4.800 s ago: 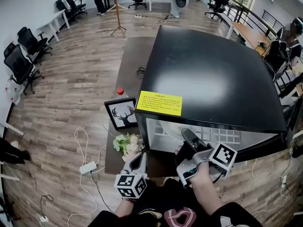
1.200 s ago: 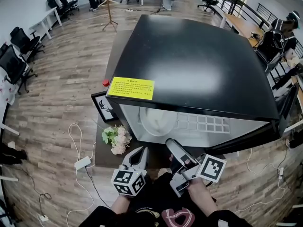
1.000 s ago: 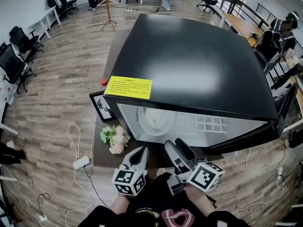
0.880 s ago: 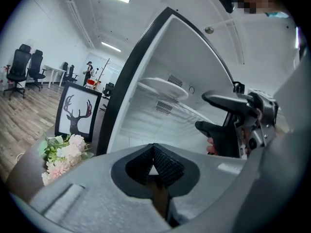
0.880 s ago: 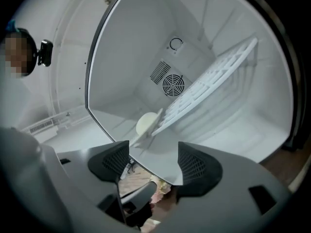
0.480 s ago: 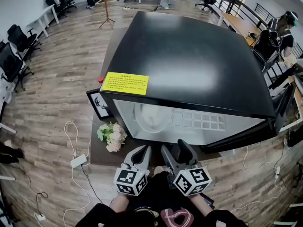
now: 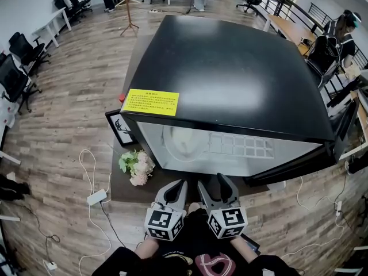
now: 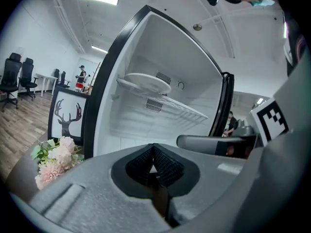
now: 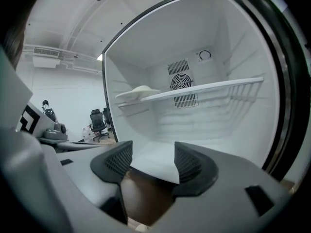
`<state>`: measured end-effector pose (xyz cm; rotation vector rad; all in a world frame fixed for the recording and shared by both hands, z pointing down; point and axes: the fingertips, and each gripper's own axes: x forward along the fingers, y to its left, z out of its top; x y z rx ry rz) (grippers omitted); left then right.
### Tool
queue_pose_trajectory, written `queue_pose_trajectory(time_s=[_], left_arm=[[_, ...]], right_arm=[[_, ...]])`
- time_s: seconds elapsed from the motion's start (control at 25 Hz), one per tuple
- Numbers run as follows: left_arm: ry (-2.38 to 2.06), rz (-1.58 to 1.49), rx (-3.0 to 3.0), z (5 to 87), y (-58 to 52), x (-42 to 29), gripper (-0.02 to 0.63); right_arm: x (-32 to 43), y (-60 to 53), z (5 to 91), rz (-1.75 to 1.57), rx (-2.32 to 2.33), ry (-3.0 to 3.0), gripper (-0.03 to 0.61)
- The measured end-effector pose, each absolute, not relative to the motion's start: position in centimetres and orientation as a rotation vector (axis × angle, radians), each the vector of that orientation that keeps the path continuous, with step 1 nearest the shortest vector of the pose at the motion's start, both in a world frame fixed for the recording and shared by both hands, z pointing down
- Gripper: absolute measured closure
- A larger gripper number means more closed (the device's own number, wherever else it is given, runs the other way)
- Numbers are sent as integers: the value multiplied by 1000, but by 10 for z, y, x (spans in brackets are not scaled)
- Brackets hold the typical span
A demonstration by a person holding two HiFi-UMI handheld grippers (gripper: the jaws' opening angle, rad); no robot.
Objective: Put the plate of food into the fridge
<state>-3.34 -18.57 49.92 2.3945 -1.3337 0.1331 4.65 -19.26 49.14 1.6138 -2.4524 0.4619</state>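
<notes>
The plate of food (image 9: 138,92) sits on the wire shelf (image 9: 214,87) inside the open fridge (image 7: 230,85), left of frame centre; its pale mound is too dim to identify. At lower centre, the left gripper (image 7: 175,186) has its fingers pressed together, empty. The right gripper (image 7: 219,183) has its fingers apart; they have just been closing, with nothing between them.
</notes>
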Motion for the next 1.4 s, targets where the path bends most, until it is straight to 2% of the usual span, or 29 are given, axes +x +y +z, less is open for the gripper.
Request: queue_pose_trajectory(time_s=[0.2,0.36,0.56,0.92,1.4], left_arm=[[-1355,156,2471,495,-179,-27,606],[-1343,156,2442,502,-178,-29,606],[-1341,143,2395,507,-181,-35,606],[-1327,150,2410,509,-180,-32,606],[-1326,146,2431,505,-181,-34,606]], right_arm=[[47,-188,506,440,1604,-2414,320],[50,-185,511,412,1635,-2376,378],[52,-182,516,421,1644,-2356,413],[47,-179,510,365,1658,-2359,537],[40,-181,504,361,1665,-2392,571]])
